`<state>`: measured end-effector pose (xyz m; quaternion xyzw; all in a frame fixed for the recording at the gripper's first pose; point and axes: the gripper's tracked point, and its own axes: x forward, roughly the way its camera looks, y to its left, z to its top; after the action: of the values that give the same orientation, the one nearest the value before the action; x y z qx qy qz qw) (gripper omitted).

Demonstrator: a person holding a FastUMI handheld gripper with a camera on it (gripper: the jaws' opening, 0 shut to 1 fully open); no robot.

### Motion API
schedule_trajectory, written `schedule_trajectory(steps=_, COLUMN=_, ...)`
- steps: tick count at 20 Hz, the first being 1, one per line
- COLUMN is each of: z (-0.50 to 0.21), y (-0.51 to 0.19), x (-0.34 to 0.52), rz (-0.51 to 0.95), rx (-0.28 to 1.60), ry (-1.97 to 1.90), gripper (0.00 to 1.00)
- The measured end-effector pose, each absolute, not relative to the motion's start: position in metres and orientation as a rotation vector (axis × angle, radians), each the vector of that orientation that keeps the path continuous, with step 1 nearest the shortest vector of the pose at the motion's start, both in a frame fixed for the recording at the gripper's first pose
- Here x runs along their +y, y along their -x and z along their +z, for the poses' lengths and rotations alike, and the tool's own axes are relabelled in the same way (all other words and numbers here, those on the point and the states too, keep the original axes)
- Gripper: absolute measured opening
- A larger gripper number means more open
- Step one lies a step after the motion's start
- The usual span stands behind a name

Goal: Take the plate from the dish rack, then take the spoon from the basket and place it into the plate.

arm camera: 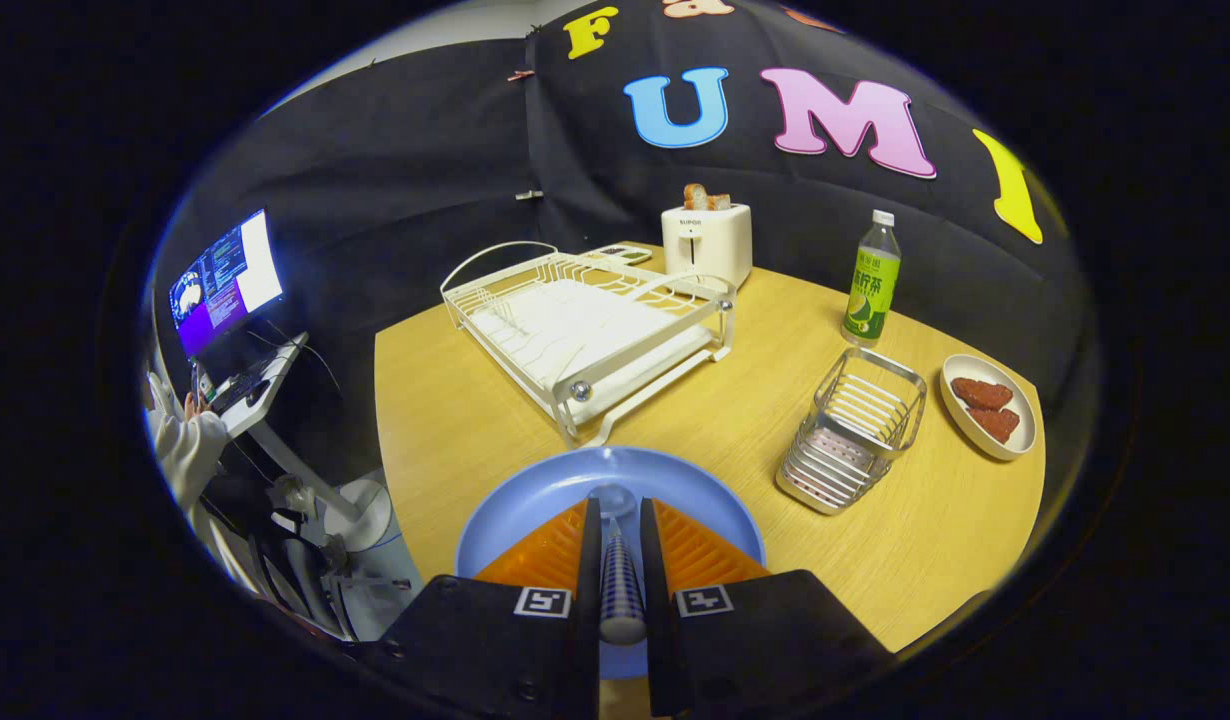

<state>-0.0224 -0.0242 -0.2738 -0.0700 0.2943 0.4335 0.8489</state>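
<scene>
- The spoon (620,570) is clamped between the hand-held gripper (620,520) fingers, bowl at 12 o'clock, hanging over the blue plate (535,500).
- The plate's near half is hidden by the fingers.
- The basket (855,430) sits at 2 o'clock on the surface (455,420).

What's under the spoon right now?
The blue plate lies under the spoon, which the tongs grip by its handle. The tongs cover the plate's middle.
</scene>
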Motion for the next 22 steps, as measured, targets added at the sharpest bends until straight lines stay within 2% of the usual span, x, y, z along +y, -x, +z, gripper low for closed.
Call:
schedule_trajectory(steps=5, z=-0.269, y=0.015, x=-0.030, rz=0.856, rx=0.645, ry=0.100, gripper=0.25)
schedule_trajectory(steps=9, z=-0.246, y=0.004, x=-0.041, rz=0.756, rx=0.628, ry=0.067, gripper=0.98)
schedule_trajectory(steps=22, z=-0.042, y=-0.032, x=-0.105, rz=0.170, rx=0.232, ry=-0.033, gripper=0.98)
